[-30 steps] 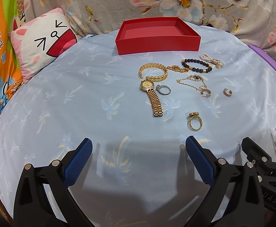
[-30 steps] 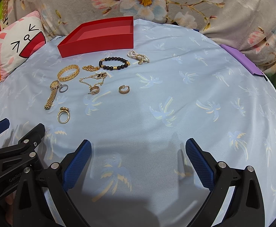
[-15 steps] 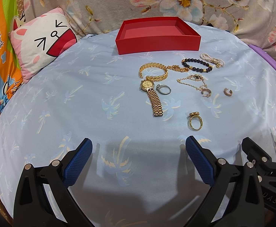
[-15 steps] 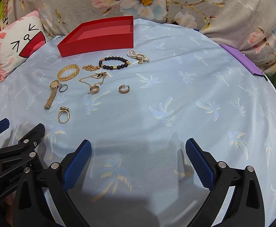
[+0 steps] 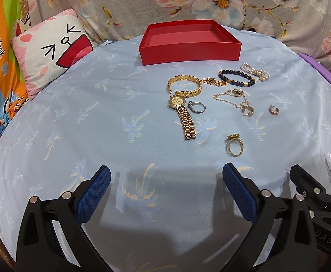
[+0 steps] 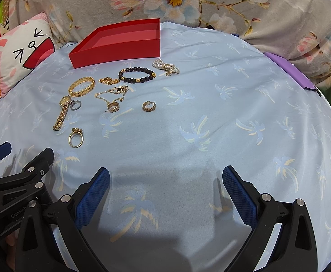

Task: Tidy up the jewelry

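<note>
While both tongs (image 5: 165,179) (image 6: 165,179) gape empty, "GenRob" lettering (image 6: 18,213), gold watch (image 5: 181,115), red box (image 5: 189,51).

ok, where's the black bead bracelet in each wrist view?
Left wrist: black bead bracelet sits upper right of centre, right of the gold bangle.
Right wrist: black bead bracelet sits upper left of centre.
Shared landmark: the red box, just behind it in both.

Matt red card on the box (image 5: 189,45); polished gold metal on the watch (image 5: 183,116) and ring (image 5: 234,146); dull dark beads on the bracelet (image 5: 236,77), upper right; smooth printed cloth over the bed (image 5: 97,122); knurled blue rubber on the left gripper (image 5: 166,196) pads, matt black plastic behind.
</note>
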`<state>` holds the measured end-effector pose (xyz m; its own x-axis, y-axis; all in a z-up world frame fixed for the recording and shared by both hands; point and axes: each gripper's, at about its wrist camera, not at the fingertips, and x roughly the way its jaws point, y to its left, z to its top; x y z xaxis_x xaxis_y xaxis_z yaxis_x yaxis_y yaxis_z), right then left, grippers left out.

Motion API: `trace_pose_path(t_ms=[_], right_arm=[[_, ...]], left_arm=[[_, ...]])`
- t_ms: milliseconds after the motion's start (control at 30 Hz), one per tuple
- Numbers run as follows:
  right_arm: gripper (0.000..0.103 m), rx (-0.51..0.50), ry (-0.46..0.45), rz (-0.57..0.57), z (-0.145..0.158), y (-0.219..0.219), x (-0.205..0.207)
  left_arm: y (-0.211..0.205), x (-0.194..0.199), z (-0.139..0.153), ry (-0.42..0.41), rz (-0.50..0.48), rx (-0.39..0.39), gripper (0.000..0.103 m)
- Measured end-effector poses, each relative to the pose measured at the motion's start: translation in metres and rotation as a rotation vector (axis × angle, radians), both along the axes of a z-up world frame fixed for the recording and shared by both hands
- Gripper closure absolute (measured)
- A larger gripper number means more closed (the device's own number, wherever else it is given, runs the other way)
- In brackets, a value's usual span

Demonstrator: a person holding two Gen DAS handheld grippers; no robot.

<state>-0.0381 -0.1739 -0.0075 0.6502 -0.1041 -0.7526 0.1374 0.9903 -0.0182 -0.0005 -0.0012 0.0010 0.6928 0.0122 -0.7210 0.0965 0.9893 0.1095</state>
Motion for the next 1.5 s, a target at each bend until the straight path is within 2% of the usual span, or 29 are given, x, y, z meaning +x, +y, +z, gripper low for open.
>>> trace_pose_path(t_ms=[1233, 1367, 1433, 1500], right_arm=[[0.005, 0.006, -0.001, 0.004, 0.003, 0.002, 0.004], [0.005, 0.032, -0.005, 0.019, 0.003, -0.006, -0.001], [0.005, 0.028, -0.004, 0.022, 0.003, -0.007, 0.004], [0.005, 0.013, -0.009, 0.012, -0.002, 0.0, 0.004]], left_arm=[[0.0, 0.0, 0.0, 0.002, -0.001, -0.002, 0.006], [0.01, 0.0, -0.003, 0.006, 0.002, -0.066, 0.006], [0.02, 0.005, -0.005, 0.043, -0.005, -0.12, 0.006], [0.033, 0.013, -0.009, 0.071, -0.004, -0.143, 0.006]])
